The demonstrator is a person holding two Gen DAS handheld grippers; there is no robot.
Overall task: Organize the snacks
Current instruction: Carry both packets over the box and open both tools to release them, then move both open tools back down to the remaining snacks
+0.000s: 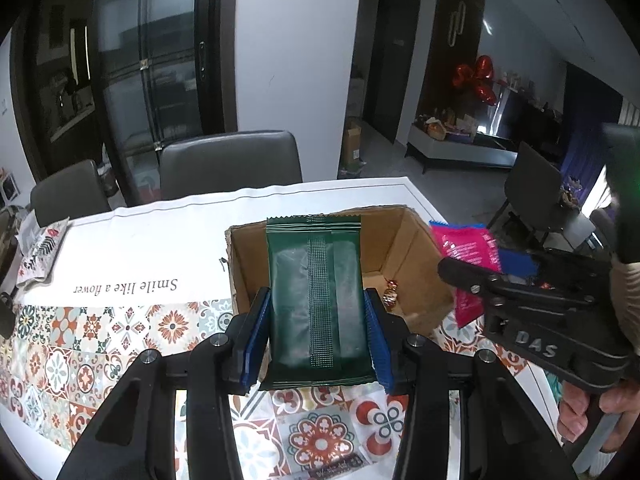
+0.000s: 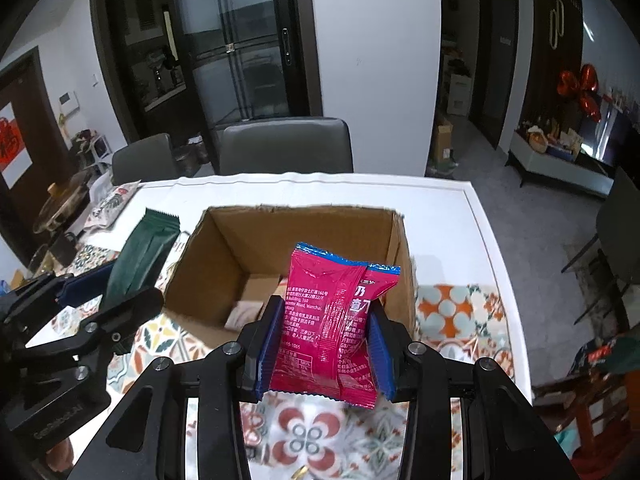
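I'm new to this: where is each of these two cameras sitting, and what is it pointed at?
Left wrist view: rides the left gripper, looking down along its fingers at a green packet it clamps before the cardboard box; a hand shows at right.
Right wrist view: rides the right gripper, which grips a pink packet at the box.
Shared: box, both packets, each other's gripper, patterned tablecloth, grey chairs.

Dark green packet (image 1: 316, 304), ribbed centre seam, zigzag top edge. Magenta packet (image 2: 328, 320), blue zigzag ends, white print. Plain brown box (image 2: 224, 240). Cloth (image 1: 80, 360): white with black script, then floral tiles in orange, teal, grey. Black left hand-held gripper (image 1: 316, 332) and right hand-held gripper (image 2: 326, 344), both blue-padded. Grey chairs (image 1: 232, 164). Red balloons (image 1: 478, 78).
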